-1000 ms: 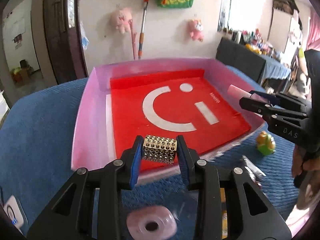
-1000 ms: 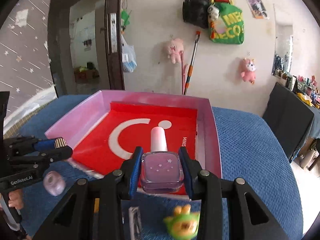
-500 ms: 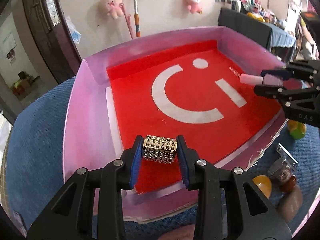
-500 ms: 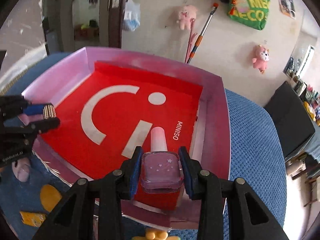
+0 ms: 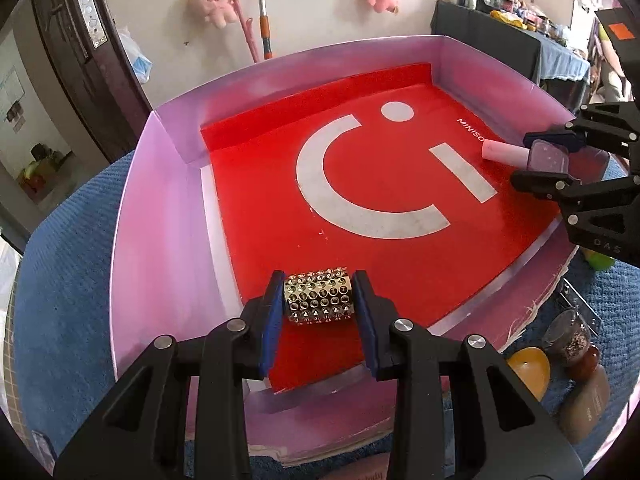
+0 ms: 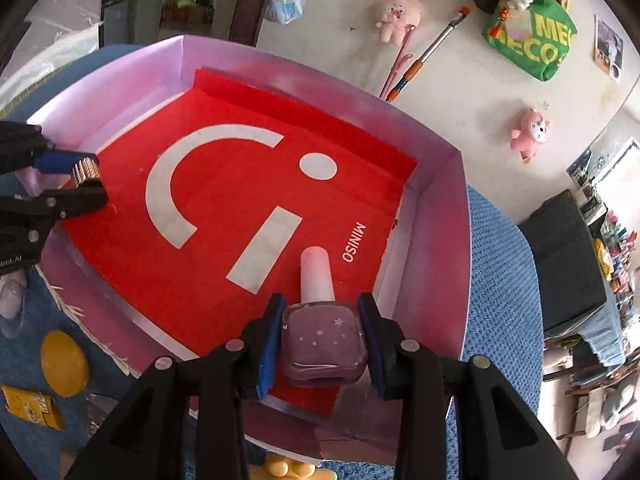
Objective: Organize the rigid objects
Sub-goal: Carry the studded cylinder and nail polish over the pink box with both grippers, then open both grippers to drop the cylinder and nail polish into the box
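Observation:
My left gripper (image 5: 318, 300) is shut on a gold studded cylinder (image 5: 318, 295) and holds it low over the near left corner of the pink tray (image 5: 160, 208), above its red liner. It also shows in the right wrist view (image 6: 86, 180) at the far left. My right gripper (image 6: 322, 338) is shut on a purple nail polish bottle (image 6: 324, 344) with a pink cap, over the tray's near right corner. It also shows in the left wrist view (image 5: 538, 162) with the bottle (image 5: 546, 156).
The tray (image 6: 432, 264) sits on a blue cloth (image 5: 60, 280). Loose items lie in front of it: an orange disc (image 6: 64, 362), a yellow packet (image 6: 32, 406), small jars (image 5: 568, 334), a green-yellow toy (image 6: 286, 468). A wall with plush toys is behind.
Both grippers have moved forward and down over the tray with their objects still held. The tray now fills more of both views.

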Tool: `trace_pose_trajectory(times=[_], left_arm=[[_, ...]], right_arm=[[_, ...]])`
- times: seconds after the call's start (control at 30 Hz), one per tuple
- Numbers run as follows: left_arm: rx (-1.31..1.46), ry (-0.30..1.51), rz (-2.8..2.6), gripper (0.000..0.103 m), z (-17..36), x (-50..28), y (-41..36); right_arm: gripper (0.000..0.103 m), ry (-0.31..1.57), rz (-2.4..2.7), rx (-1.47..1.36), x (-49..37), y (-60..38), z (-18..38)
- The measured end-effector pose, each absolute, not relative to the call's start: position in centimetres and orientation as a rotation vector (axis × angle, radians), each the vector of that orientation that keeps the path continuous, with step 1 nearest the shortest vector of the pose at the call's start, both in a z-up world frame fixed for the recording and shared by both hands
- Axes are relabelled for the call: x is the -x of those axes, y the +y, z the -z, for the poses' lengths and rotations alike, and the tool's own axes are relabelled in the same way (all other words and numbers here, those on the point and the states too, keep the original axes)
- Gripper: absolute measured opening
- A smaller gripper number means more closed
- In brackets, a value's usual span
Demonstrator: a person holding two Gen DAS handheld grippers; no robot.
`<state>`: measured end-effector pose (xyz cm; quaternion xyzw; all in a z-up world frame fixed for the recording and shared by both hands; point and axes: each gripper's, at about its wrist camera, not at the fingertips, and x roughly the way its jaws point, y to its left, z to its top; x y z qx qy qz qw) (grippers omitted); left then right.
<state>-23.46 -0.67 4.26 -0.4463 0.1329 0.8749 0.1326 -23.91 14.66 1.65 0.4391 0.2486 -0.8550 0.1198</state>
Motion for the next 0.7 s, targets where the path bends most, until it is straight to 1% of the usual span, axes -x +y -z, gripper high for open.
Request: trace_pose_trajectory(times=[0.63,0.7], left_arm=[[1.297,0.373,-2.53,0.032,-4.22,23.74,-0.76],[1.297,0.369,-2.532,0.037,-4.24,23.78,-0.76]], right_arm=[[0.04,0.753,2.47,-1.306,24.01,14.58,-1.68],[0.04,0.754,2.47,-1.305,23.98,14.56,-1.67]])
